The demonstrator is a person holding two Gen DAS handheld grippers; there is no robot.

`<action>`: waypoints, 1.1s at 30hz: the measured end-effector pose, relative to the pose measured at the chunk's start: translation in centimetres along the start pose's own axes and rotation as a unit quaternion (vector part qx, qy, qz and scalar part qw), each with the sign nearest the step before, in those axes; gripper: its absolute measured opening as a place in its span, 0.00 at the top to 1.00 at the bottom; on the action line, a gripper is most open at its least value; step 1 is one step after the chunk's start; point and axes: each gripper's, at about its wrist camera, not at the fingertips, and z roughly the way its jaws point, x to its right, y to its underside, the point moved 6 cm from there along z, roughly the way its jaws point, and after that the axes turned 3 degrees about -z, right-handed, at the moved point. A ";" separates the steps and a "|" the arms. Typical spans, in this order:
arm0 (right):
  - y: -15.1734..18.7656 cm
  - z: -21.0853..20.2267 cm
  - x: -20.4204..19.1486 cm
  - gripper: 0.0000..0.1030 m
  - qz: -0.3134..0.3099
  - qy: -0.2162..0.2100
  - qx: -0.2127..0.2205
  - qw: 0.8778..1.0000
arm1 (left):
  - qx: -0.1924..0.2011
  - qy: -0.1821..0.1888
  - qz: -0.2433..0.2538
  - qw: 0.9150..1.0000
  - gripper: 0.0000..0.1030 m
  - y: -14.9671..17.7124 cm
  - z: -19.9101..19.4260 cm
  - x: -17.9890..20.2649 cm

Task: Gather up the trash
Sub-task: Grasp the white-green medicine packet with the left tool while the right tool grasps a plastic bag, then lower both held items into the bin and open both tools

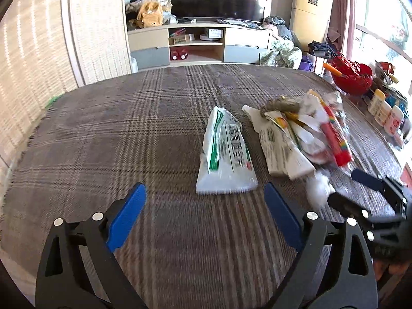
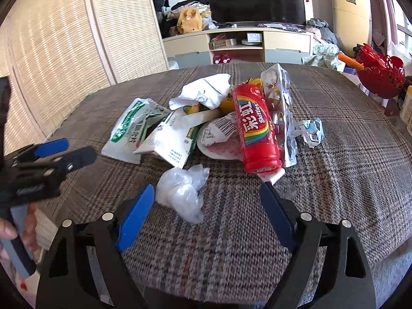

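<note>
Crumpled clear plastic wad [image 2: 181, 193] just ahead of right gripper [image 2: 207, 203], near side of red Skittles tube [image 2: 257, 128] on plaid surface [image 2: 334, 167]; jaws open, empty. Best centred before closing. Left gripper [image 1: 204, 203] open too.

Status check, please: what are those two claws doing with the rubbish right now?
Left gripper open, empty. Right gripper open around crumpled clear plastic, not gripping. Trash pile untouched on table. Nothing blocking.

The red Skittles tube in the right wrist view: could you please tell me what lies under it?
The Skittles tube lies on a clear plastic wrapper and a white barcoded wrapper. Anything further beneath is covered.
</note>
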 end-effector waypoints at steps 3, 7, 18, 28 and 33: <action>-0.1 1.0 -0.2 0.23 0.000 -0.005 -0.008 1.000 | -0.004 0.006 0.002 1.000 0.18 -1.0 2.0 0.2; 0.1 1.4 -0.3 0.28 0.001 -0.017 -0.011 1.000 | -0.012 0.011 0.010 1.000 0.26 -1.5 4.4 0.7; -0.2 1.8 -2.6 0.71 -0.010 -0.061 -0.018 0.998 | -0.029 0.030 0.031 0.999 0.60 -0.6 6.2 2.4; 2.4 -1.0 -2.5 0.78 -0.024 -0.057 -0.032 0.998 | -0.043 0.032 0.053 0.997 0.76 2.7 2.9 4.2; 4.7 -3.4 -1.7 0.80 -0.021 -0.056 -0.035 0.998 | -0.053 0.034 0.080 0.995 0.77 5.9 -0.2 6.3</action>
